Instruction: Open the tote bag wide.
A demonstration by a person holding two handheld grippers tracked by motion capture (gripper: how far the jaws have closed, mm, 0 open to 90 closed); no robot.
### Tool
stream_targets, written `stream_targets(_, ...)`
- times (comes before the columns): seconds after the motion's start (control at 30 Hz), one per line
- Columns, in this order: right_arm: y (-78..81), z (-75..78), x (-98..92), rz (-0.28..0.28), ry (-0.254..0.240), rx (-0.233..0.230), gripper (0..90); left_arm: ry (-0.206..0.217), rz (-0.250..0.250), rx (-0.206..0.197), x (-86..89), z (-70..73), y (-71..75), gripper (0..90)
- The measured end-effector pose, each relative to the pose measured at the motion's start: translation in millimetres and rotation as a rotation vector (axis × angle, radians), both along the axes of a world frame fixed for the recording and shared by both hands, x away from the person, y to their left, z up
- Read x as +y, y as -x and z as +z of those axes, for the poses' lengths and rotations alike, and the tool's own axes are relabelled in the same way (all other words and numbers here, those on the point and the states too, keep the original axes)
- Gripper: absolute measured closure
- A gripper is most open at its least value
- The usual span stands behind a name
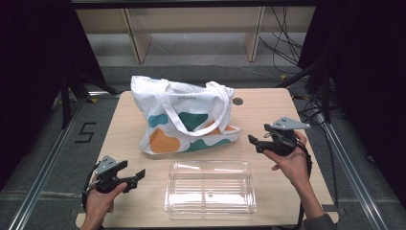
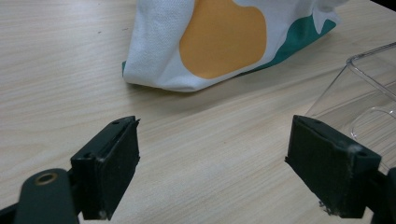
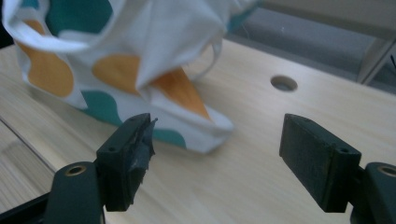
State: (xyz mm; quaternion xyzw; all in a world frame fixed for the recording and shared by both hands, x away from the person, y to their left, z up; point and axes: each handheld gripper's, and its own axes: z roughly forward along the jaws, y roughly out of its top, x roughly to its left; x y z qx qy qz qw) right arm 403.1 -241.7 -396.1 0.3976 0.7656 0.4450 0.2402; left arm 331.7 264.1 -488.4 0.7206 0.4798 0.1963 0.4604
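Note:
A white tote bag (image 1: pixel 186 117) with teal and orange patches slumps on the far middle of the wooden table (image 1: pixel 268 110), its handles draped over the front. In front of it stands a clear plastic box (image 1: pixel 209 189). My left gripper (image 1: pixel 139 175) rests low at the near left, jaws open and pointed at the box. The left gripper view shows the gripper (image 2: pixel 212 154) with bare table between its jaws, the bag's corner (image 2: pixel 224 42) ahead and the box (image 2: pixel 369 93) at right. My right gripper (image 1: pixel 252 141) hovers open beside the bag's right end. In the right gripper view its jaws (image 3: pixel 215 140) hold nothing and face the bag (image 3: pixel 116 56).
A round hole (image 1: pixel 238 101) pierces the tabletop behind the bag's right side, also seen as the hole (image 3: pixel 284 83) in the right gripper view. Wooden shelf legs (image 1: pixel 136 38) and cables (image 1: pixel 287 43) lie on the floor beyond the table. Metal rails (image 1: pixel 43 172) flank the table.

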Motion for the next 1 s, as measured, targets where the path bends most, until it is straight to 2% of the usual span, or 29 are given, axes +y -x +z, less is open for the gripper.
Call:
stream_targets(0.03, -8.0, 10.1, 8.6, 0.023, 0.004, -0.009, 28.3, 0.012, 0.005, 0.004, -0.3, -0.5, -0.3, 16.0)
stream_targets(0.1, -11.3, 13.9, 15.0, 0.019, -0.007, -0.024, 28.7, 0.008, 0.01, 0.005, -0.7, 0.1, 0.3, 16.0)
stream_targets(0.13, -16.8, 20.1, 19.8, 0.035, 0.005, -0.029, 28.9, 0.002, 0.0, 0.0, -0.4, 0.1, 0.1, 16.1)
stream_targets(0.2, -24.0, 29.0, 29.4, 0.049, -0.008, -0.011, 29.3, -0.001, -0.002, 0.0, -0.3, 0.1, 0.0, 16.2)
stream_targets(0.23, -32.6, 35.0, 36.2, 0.058, -0.01, -0.035, 30.4, 0.0, -0.001, 0.0, -0.3, 0.3, -0.1, 16.1)
stream_targets(0.33, -40.2, 42.0, 44.1, 0.067, -0.018, -0.016, 30.9, -0.003, -0.005, 0.0, -0.3, 0.0, 0.1, 16.2)
stream_targets(0.37, -49.1, 49.3, 51.1, 0.079, -0.009, -0.013, 32.4, 0.002, -0.005, 0.001, -0.2, -0.2, -0.2, 16.2)
stream_targets(0.47, -58.8, 55.3, 59.3, 0.088, -0.026, -0.014, 35.5, -0.001, -0.004, 0.0, -0.2, 0.2, -0.1, 16.2)
stream_targets(0.6, -70.0, 64.1, 69.1, 0.092, -0.011, -0.012, 41.5, 0.0, -0.007, 0.001, -0.2, 0.0, -0.2, 16.3)
stream_targets(0.63, -72.8, 66.1, 71.2, 0.093, -0.027, -0.003, 43.9, 0.0, -0.007, 0.001, -0.2, 0.0, -0.2, 16.4)
stream_targets(0.73, -82.0, 72.8, 77.8, 0.091, -0.017, -0.014, 47.0, 0.001, -0.009, 0.002, -0.3, -0.4, -0.4, 16.5)
stream_targets(0.87, -93.6, 78.5, 83.4, 0.083, -0.108, 0.047, 51.0, -0.008, -0.015, 0.007, -0.8, -0.9, -0.6, 16.5)
stream_targets(0.93, -99.9, 81.0, 86.0, 0.06, -0.093, 0.047, 51.5, -0.008, -0.015, 0.007, -1.1, -1.0, -0.7, 16.5)
stream_targets(1.0, -105.5, 80.9, 88.3, 0.057, -0.105, 0.059, 52.5, -0.005, -0.017, 0.004, -1.3, -0.9, -0.7, 16.5)
